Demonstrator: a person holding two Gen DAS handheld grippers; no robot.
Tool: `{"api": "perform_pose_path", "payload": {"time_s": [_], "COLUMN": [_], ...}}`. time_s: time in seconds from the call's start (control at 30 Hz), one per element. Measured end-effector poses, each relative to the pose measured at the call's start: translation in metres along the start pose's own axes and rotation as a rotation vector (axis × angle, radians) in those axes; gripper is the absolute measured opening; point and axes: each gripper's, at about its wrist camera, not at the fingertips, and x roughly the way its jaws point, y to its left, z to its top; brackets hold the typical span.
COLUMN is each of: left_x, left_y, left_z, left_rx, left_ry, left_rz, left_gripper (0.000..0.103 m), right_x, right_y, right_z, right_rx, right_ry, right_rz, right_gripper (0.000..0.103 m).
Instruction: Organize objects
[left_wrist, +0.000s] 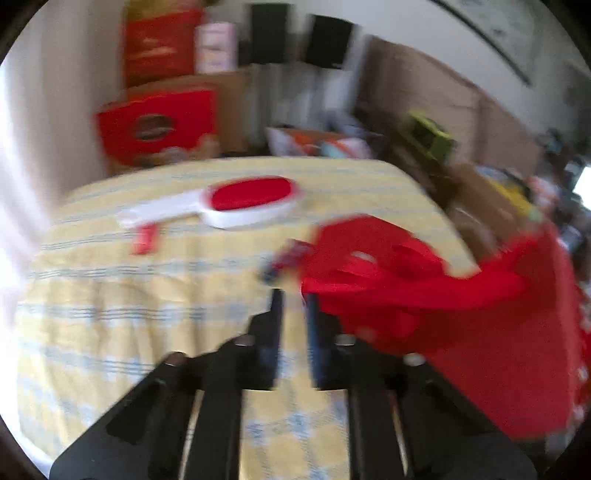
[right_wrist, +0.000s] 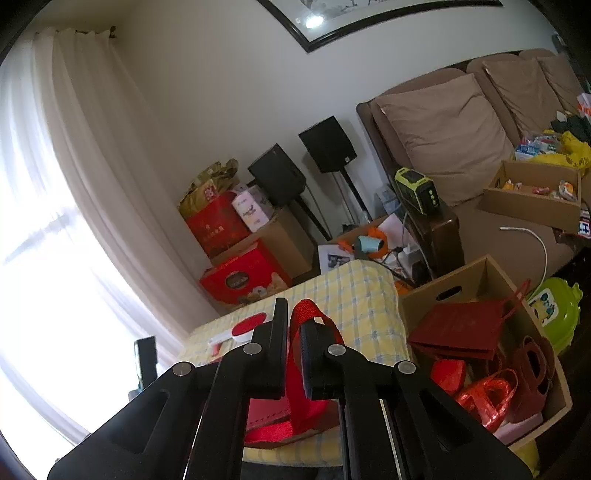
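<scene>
The right claw (right_wrist: 293, 328) is clamped on the ribbon handle (right_wrist: 314, 314) of a red bag (left_wrist: 461, 332) above the yellow checked bench (left_wrist: 147, 295). The left claw (left_wrist: 293, 306) is pinched together on nothing, at the bag's 9 o'clock. A lint brush (left_wrist: 236, 201) lies at 11 o'clock. Risk: the slack handle may slip, or the swinging bag snag the cardboard box (right_wrist: 491, 273) edge.

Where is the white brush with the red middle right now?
The white brush lies flat on the yellow checked tablecloth, toward the table's far side in the left wrist view, with a small red thing just in front of its handle.
</scene>
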Motion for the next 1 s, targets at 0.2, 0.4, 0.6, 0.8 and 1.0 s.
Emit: {"api": "perform_pose_path", "payload": {"time_s": [0.2,0.4,0.6,0.8,1.0], "left_x": [-0.035,-0.042,-0.036,0.013,0.029], "left_y": [0.049,0.025,0.004,-0.031,-0.005], "left_z": [0.009,0.003,-0.005,-0.016,-0.007], "left_rx": [-0.25,0.031,0.145,0.232,-0.034], "left_ry": [-0.145,-0.12,-0.029,0.064,-0.043], "left_rz": [-0.014,-0.203,-0.377,-0.171,-0.152], "left_gripper": [0.0,0.001,0.015,0.051,0.049], "right_x": [-0.004,-0.005,-0.005,-0.001,0.004], "right_y": [-0.001,-0.003,0.001,0.007,0.012], "right_z": [0.002,0.002,0.001,-0.002,-0.004], "right_rx": [0.006,0.013,0.003,-0.008,-0.022], "right_ry": [-0.002,0.0,0.007,0.024,0.038], "right_rz": [-0.016,-0.023,-0.019,-0.017,-0.014], "right_gripper": [0.007,0.007,0.007,0.007,0.007]}}
